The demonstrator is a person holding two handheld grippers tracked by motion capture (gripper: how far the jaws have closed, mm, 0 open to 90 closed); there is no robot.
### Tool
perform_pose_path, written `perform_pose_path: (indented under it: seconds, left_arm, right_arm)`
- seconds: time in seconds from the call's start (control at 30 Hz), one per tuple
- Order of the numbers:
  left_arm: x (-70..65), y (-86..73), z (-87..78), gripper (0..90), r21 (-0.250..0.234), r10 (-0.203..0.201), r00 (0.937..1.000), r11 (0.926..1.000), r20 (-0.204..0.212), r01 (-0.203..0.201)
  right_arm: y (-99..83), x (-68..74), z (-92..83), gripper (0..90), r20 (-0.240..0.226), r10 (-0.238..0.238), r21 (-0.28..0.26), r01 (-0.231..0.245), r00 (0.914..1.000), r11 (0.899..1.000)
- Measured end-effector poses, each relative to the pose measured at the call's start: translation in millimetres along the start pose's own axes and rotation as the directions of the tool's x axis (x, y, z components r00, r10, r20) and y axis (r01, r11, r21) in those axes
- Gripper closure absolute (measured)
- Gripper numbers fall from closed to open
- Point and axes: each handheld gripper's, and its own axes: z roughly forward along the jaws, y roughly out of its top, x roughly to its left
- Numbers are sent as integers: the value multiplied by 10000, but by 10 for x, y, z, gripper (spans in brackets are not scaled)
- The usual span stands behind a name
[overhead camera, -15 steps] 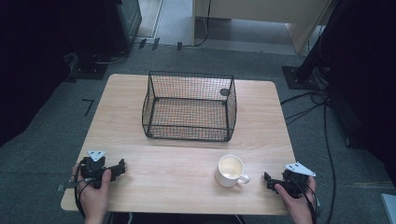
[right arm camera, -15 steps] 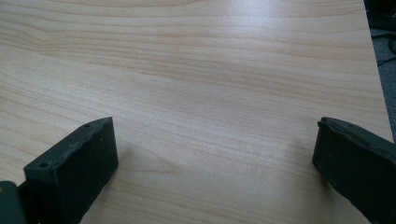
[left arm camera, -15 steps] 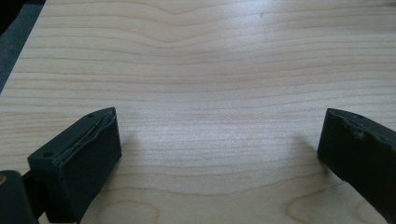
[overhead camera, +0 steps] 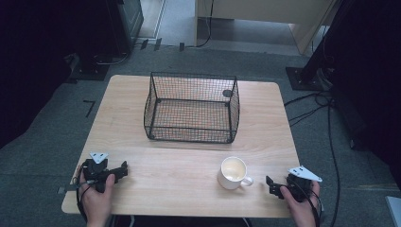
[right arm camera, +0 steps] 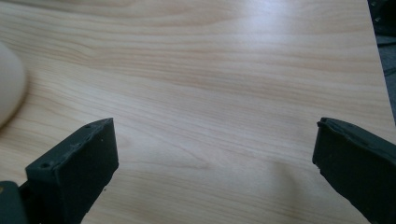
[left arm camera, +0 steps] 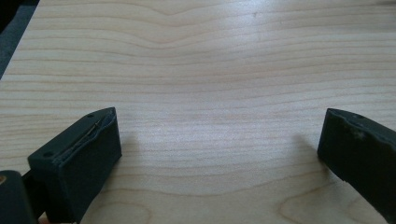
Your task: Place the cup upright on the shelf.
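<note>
Now white mug (overhead camera: 233, 172) stands on worktop (overhead camera: 189, 161) before wire basket (overhead camera: 191, 108), handle toward right gripper (overhead camera: 276, 186) (nearer one). Left gripper (overhead camera: 118, 171) well apart from mug. Both fingers apart, empty.

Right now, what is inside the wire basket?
The black wire basket looks empty: through its mesh the wooden table shows. A small dark round spot sits at its far right corner; I cannot tell whether it is inside or behind.
</note>
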Motion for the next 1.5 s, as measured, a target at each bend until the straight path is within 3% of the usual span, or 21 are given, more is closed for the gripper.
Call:
perform_pose_path:
  seconds: [0.17, 0.4, 0.77, 0.97, 1.27, 1.5]
  left_arm:
    - [-1, 0, 0, 0, -4, 15, 10000, 10000, 10, -15]
    - [-4, 0, 0, 0, 5, 64, 10000, 10000, 52, -64]
    - [-3, 0, -1, 0, 10, 90, 9999, 10000, 67, -90]
    - [-3, 0, -1, 0, 13, 95, 9999, 10000, 67, -95]
    - [-3, 0, -1, 0, 12, 94, 9999, 10000, 69, -94]
    - [-4, 0, 0, 0, 4, 89, 9999, 10000, 79, -89]
  right_arm:
    - [37, 66, -73, 4, -544, -42, -313, 25, 9985, 9995]
    - [106, 273, -168, 6, -978, -569, -584, 514, 9936, 9970]
    - [156, 429, -278, 5, -1577, -727, -825, 603, 9848, 9948]
    - [185, 491, -304, 6, -2176, -681, -950, 483, 9737, 9943]
    - [216, 702, -278, 6, -2654, -1229, -1110, 963, 9563, 9891]
    - [258, 833, -187, 2, -2794, -1338, -1288, 1010, 9508, 9865]
